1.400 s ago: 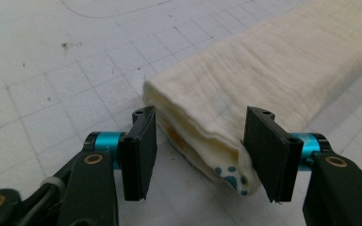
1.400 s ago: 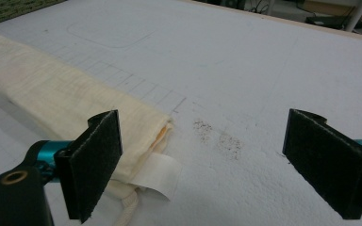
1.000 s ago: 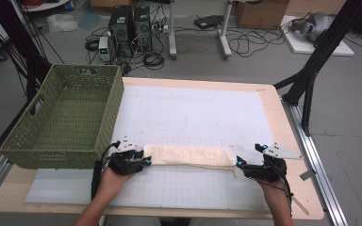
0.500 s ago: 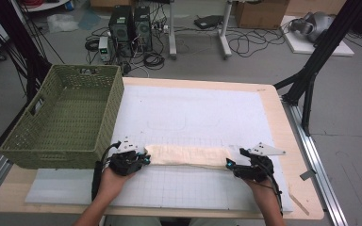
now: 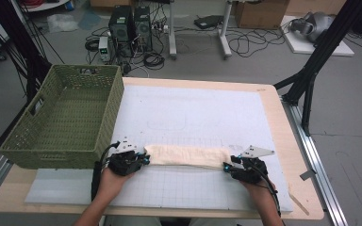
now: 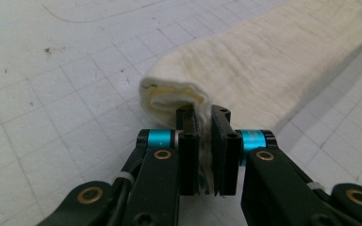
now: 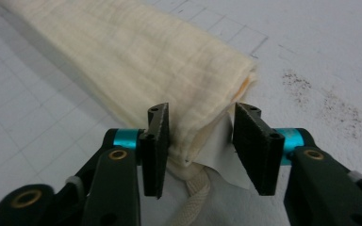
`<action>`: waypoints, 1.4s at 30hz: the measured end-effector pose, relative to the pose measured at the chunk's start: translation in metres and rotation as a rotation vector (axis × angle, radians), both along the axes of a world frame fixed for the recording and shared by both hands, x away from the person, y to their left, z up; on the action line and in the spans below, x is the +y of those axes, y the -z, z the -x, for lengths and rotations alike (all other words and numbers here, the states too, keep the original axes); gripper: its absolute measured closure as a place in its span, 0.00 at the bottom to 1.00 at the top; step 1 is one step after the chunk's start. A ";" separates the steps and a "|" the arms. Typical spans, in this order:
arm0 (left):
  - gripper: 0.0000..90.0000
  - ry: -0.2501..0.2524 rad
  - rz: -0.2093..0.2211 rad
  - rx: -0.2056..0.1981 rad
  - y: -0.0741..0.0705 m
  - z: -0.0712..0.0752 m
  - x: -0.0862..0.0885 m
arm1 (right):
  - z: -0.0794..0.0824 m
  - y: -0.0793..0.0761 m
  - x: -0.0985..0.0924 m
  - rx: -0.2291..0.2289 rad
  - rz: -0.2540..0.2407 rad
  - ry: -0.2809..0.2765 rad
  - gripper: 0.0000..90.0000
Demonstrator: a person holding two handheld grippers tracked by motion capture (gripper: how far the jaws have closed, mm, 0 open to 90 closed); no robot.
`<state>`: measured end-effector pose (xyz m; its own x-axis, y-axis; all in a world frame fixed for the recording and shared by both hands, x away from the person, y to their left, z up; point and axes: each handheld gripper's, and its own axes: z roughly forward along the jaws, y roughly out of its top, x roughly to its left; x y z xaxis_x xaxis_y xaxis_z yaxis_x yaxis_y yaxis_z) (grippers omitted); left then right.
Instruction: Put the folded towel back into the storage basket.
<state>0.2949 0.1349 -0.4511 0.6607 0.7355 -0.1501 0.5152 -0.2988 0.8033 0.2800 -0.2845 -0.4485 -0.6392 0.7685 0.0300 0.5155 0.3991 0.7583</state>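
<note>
The high view looks forward and down from above my side of the table [image 5: 283, 141], far enough off to take in the whole top, the green basket [image 5: 66, 122] and the floor beyond. The left gripper view rides on my left gripper [image 6: 206, 141], close above the mat, facing along the jaws at one end of the folded cloth [image 6: 264, 61]. The right gripper view rides on my right gripper [image 7: 200, 146], equally close, facing the cloth's other end. All three views share that cloth.
</note>
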 end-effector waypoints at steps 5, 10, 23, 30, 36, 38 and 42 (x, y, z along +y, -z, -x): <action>0.92 0.001 -0.001 -0.001 0.000 0.000 0.000 | 0.001 0.002 -0.001 -0.002 -0.026 -0.034 0.78; 0.92 -0.002 -0.005 -0.001 0.000 0.000 0.000 | 0.001 0.002 0.000 0.033 -0.055 -0.029 0.90; 0.93 -0.002 0.053 -0.054 -0.014 0.003 0.005 | 0.003 -0.012 0.000 -0.032 -0.047 0.000 0.92; 0.93 0.011 0.105 -0.099 -0.028 0.005 0.009 | 0.006 -0.026 -0.008 -0.076 -0.110 0.011 0.92; 0.93 0.004 0.142 -0.149 -0.045 0.006 0.016 | 0.003 -0.041 -0.007 -0.121 -0.156 0.003 0.92; 0.93 0.001 0.158 -0.170 -0.052 0.006 0.018 | 0.001 -0.046 -0.006 -0.134 -0.164 0.001 0.92; 0.93 -0.006 0.172 -0.207 -0.066 0.006 0.025 | -0.004 -0.060 -0.004 -0.165 -0.183 -0.010 0.92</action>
